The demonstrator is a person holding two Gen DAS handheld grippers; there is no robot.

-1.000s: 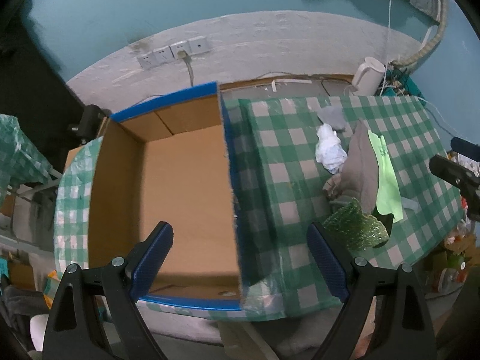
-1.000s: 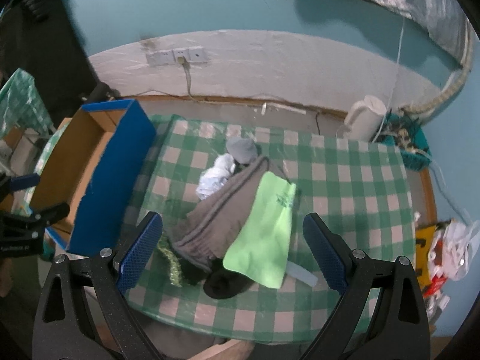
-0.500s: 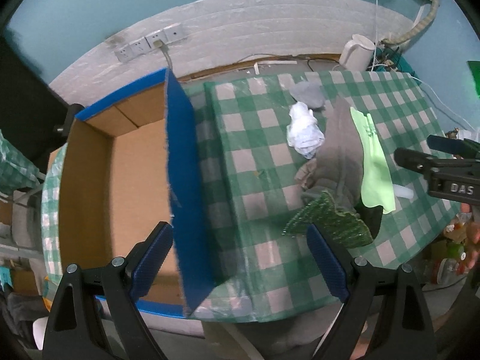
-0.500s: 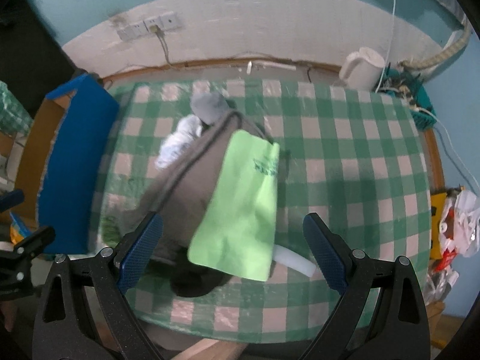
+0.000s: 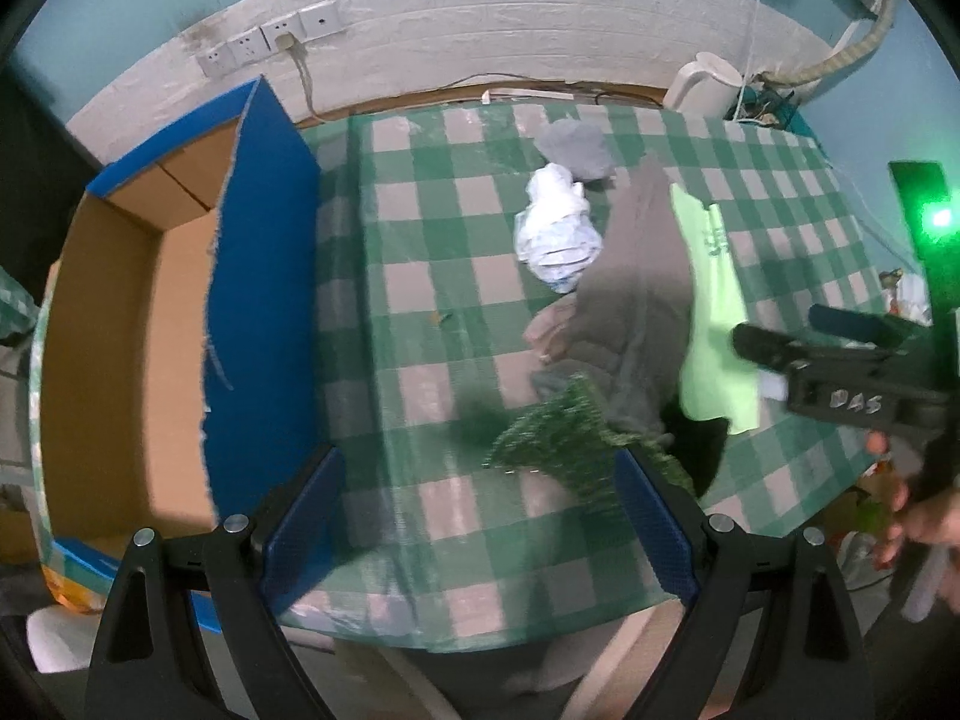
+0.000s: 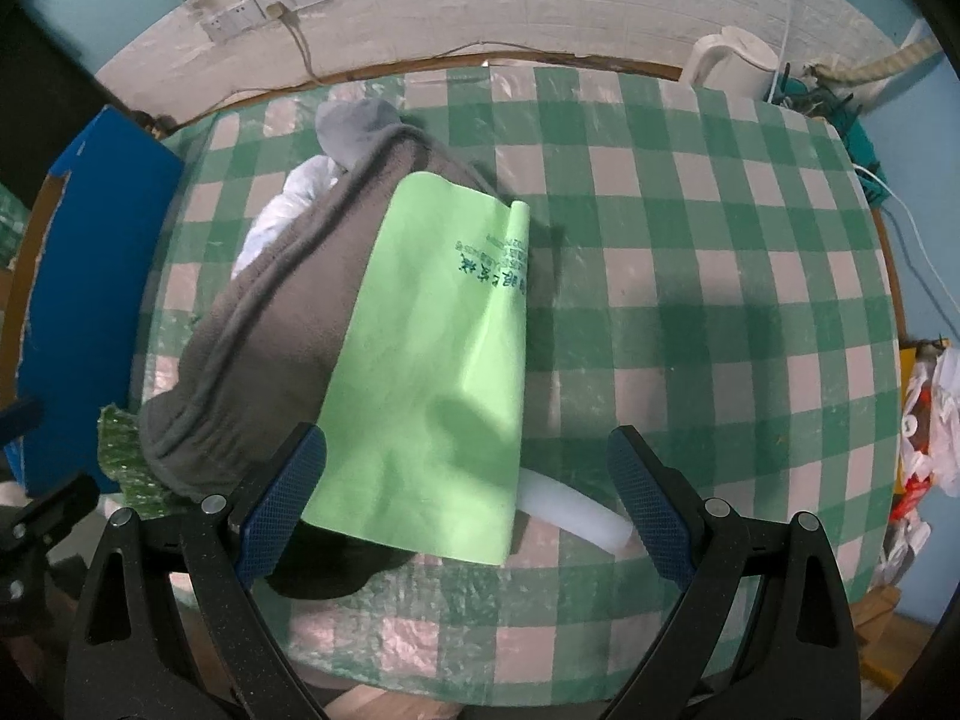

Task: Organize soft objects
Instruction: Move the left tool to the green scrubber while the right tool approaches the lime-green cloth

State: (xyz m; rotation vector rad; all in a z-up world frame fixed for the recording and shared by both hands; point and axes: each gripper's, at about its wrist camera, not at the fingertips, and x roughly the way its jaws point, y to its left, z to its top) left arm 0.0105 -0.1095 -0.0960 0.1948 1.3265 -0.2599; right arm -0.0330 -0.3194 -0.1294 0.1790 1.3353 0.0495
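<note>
**Pile untouched, box empty**

Sorting looks barely begun. All the soft things lie heaped on the checked counter (image 6: 690, 276): a green cloth (image 6: 432, 372) draped over a grey garment (image 6: 282, 312), a white bundle (image 5: 558, 234) and a small grey piece (image 5: 576, 147) at the far end, a dark green mesh (image 5: 558, 438) and something black (image 6: 324, 570) at the near end. A white tube (image 6: 576, 510) pokes out from under the green cloth.

The box (image 5: 114, 348), blue outside and brown inside, stands just beside the counter on the left; what shows of its floor is bare, so nothing appears stowed yet.

The right claw (image 6: 468, 510) hangs released over the near edge of the green cloth, jaws wide to either side of it, gripping nothing. The left claw (image 5: 480, 522) is likewise released and empty, above the counter's near edge, with the mesh by its right finger.

Everything is left to do: each piece probably has to be lifted and carried to the box, and the green cloth on top seems the likeliest first pick.
</note>
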